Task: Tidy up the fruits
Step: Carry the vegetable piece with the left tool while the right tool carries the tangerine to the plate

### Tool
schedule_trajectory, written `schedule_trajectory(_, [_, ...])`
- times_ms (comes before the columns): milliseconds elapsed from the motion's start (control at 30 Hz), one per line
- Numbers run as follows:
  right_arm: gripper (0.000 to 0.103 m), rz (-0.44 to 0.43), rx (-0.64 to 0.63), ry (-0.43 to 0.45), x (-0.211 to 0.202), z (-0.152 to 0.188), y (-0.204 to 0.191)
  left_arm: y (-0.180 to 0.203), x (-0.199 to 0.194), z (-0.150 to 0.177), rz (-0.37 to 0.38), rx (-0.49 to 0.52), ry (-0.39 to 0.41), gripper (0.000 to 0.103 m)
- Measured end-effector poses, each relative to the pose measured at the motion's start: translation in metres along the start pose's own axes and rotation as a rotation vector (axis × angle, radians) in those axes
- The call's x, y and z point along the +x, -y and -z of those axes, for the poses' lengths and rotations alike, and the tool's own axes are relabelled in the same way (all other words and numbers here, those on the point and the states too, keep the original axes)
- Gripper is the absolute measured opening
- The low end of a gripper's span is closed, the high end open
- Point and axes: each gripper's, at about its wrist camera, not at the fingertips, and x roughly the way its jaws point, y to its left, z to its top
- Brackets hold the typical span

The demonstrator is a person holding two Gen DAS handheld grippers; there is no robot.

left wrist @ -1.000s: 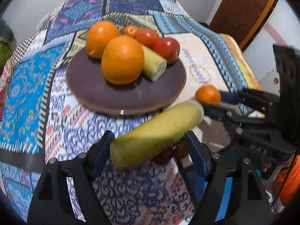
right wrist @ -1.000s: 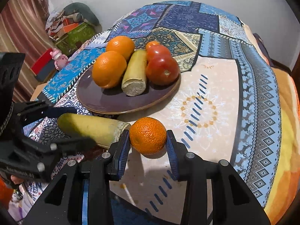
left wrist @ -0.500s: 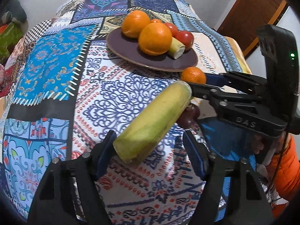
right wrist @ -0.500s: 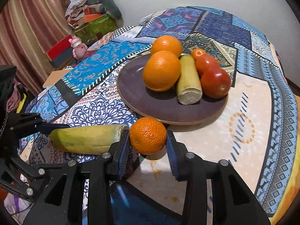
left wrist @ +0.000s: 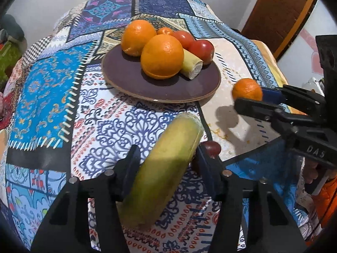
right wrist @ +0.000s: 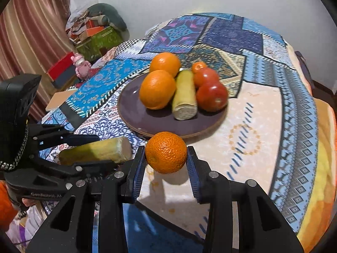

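Right wrist: mandarin [right wrist: 166, 152] clamped between right gripper [right wrist: 166, 166] pads.

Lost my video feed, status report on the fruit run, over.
Right tool shut on tangerine, short of the plate. Left tool closing around banana piece. Plate already crowded with fruit; front stretch bare.

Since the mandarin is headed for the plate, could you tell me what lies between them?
Nothing: in the right wrist view only a narrow strip of bare tablecloth separates the mandarin from the plate.
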Motion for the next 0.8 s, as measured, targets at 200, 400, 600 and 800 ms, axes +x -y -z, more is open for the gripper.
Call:
schedule_trajectory(200, [0.035, 0.008, 0.007, 0.005, -0.005, 0.004, 0.005, -0.023, -0.013, 0.015, -0.081, -0.110, 0.016, 0.037])
schedule_trajectory(400, [0.035, -0.001, 0.015, 0.009, -0.006, 0.007, 0.006, -0.024, -0.010, 0.017, -0.091, -0.113, -0.011, 0.037])
schedule_trajectory(600, [0.035, -0.001, 0.015, 0.007, -0.004, 0.008, 0.006, -0.020, 0.004, 0.011, -0.097, -0.110, -0.013, 0.038])
schedule_trajectory(800, [0.035, -0.002, 0.015, 0.013, -0.005, 0.006, 0.008, -0.018, 0.003, 0.007, -0.115, -0.114, -0.007, 0.038])
